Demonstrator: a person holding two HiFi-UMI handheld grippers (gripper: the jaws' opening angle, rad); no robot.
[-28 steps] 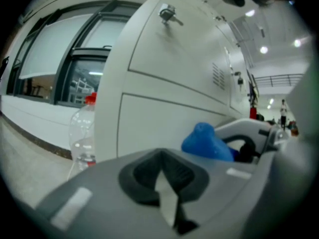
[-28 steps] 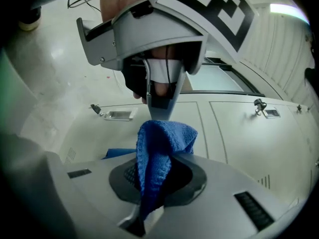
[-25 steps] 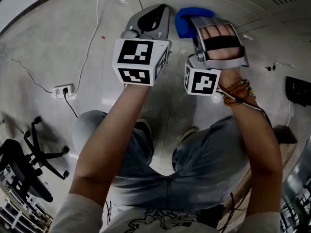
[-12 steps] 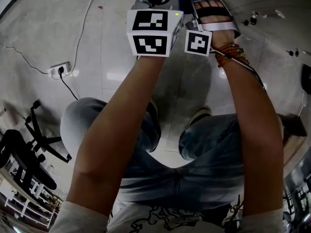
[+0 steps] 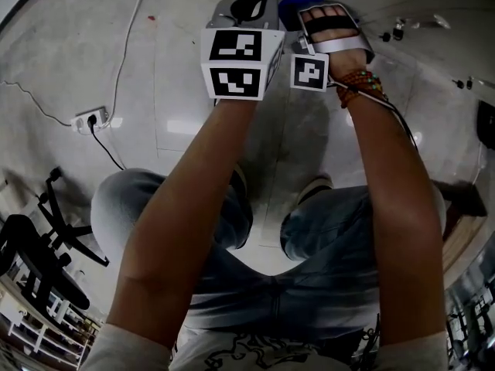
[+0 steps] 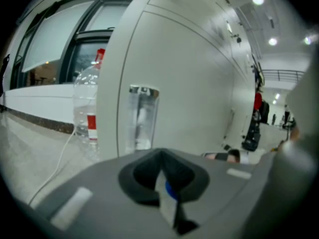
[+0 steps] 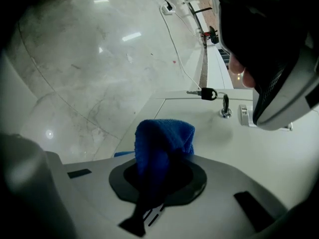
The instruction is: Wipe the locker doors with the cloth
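A blue cloth (image 7: 163,142) sticks out bunched from my right gripper (image 7: 152,193), which is shut on it. The cloth hangs just in front of a white locker door (image 7: 214,148) and close to it; contact cannot be told. A key (image 7: 207,93) hangs from the door's lock (image 7: 226,109). In the head view the cloth (image 5: 292,5) shows at the top edge, between my right gripper (image 5: 313,10) and my left gripper (image 5: 249,2). In the left gripper view the left gripper (image 6: 167,195) is shut with nothing held, facing the locker side (image 6: 194,88).
A clear water bottle (image 6: 87,111) with a red cap stands on the floor by the locker's corner. A power strip (image 5: 91,120) with a white cable lies on the pale floor at left. A black office chair (image 5: 35,261) stands at lower left. The person's knees (image 5: 255,230) are below the arms.
Both grippers have moved forward and up toward the locker, side by side. The blue cloth stays in the right gripper.
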